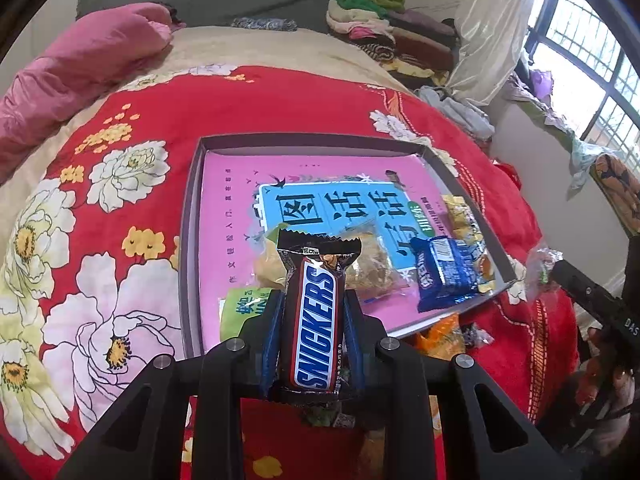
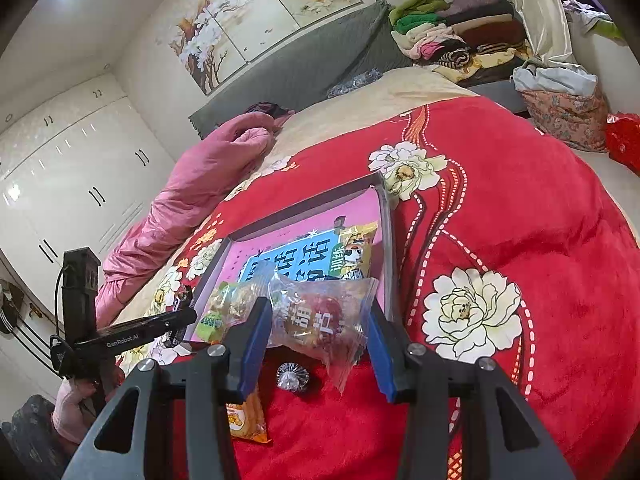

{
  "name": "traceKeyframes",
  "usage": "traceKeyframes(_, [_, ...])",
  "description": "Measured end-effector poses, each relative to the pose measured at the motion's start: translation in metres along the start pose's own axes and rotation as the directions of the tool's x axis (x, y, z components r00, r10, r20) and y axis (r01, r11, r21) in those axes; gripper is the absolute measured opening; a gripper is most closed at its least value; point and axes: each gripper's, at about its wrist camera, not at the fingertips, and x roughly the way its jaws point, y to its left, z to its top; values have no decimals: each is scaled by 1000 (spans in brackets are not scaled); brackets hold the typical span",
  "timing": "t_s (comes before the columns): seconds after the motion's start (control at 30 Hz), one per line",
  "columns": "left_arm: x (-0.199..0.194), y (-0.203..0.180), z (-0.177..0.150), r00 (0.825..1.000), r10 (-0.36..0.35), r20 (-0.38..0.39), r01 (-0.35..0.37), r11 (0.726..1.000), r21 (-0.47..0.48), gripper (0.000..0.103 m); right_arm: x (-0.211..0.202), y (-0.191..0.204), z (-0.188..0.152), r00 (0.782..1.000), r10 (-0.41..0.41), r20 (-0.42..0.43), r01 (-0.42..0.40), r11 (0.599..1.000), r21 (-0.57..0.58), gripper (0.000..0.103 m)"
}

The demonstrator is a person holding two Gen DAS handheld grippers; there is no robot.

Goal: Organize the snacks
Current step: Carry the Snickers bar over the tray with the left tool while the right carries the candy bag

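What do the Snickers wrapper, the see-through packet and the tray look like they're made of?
Snickers wrapper: glossy printed plastic film, with crimped zigzag ends.
See-through packet: thin clear plastic, crinkled and shiny.
Tray: probably grey cardboard; the thin, matte, straight walls suggest a box lid.

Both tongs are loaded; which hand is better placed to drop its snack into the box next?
Left, probably. Its tongs hold the Snickers bar already over the box. The right tongs' clear-wrapped snack hangs over the red blanket, short of the rim.
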Motion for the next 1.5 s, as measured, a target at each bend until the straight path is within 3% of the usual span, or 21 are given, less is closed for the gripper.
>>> traceKeyframes(0.7, [23,5,-4,997,69,-19,-68,997,19,29,22,3,9,1000,-8,-12,8,999,-32,46])
traceKeyframes(1.5, [43,-19,4,997,73,-35,-71,996,55,29,49,-1,15,999,-3,-34,2,999,-35,46])
